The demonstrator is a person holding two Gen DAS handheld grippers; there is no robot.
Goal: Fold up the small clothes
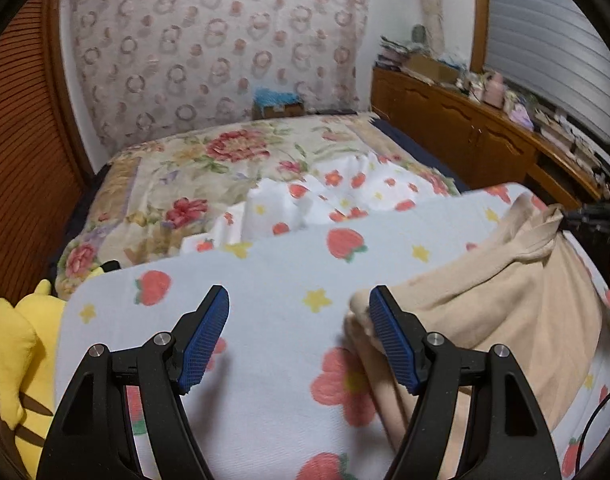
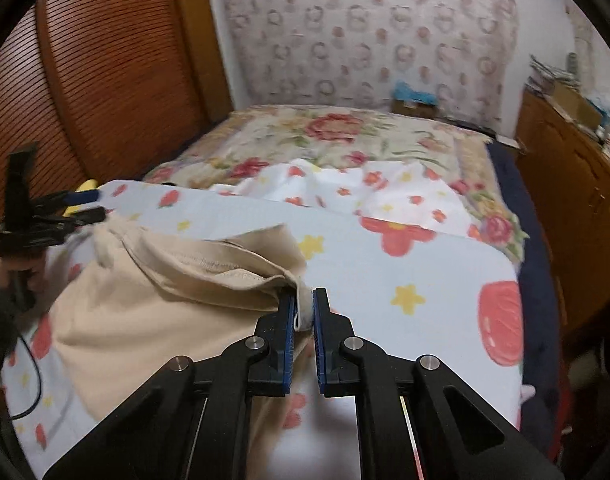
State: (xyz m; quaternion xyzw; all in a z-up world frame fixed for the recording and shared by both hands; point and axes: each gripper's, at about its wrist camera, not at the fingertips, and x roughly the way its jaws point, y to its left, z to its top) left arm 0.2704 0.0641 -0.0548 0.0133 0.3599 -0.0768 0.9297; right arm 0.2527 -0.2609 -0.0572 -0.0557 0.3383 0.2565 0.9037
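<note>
Beige garment (image 2: 153, 304) lies on a strawberry-print blanket (image 2: 405, 264); the right gripper (image 2: 303, 308) pinches its edge. Left gripper (image 1: 299, 300) hovers spread beside it. Only its view shows a yellow plush (image 1: 17, 344).

The left gripper (image 1: 299, 302) hangs with its jaws wide apart above the strawberry-print blanket (image 1: 265, 292). Its right-hand pad (image 1: 393, 340) touches the near edge of a beige garment (image 1: 517, 304), which lies toward the blanket's right edge. A yellow plush toy (image 1: 21, 348) sits just off its left edge.

Black left claw (image 1: 299, 300), blue ribbed pads (image 1: 203, 344), silver screws (image 1: 98, 350)
</note>
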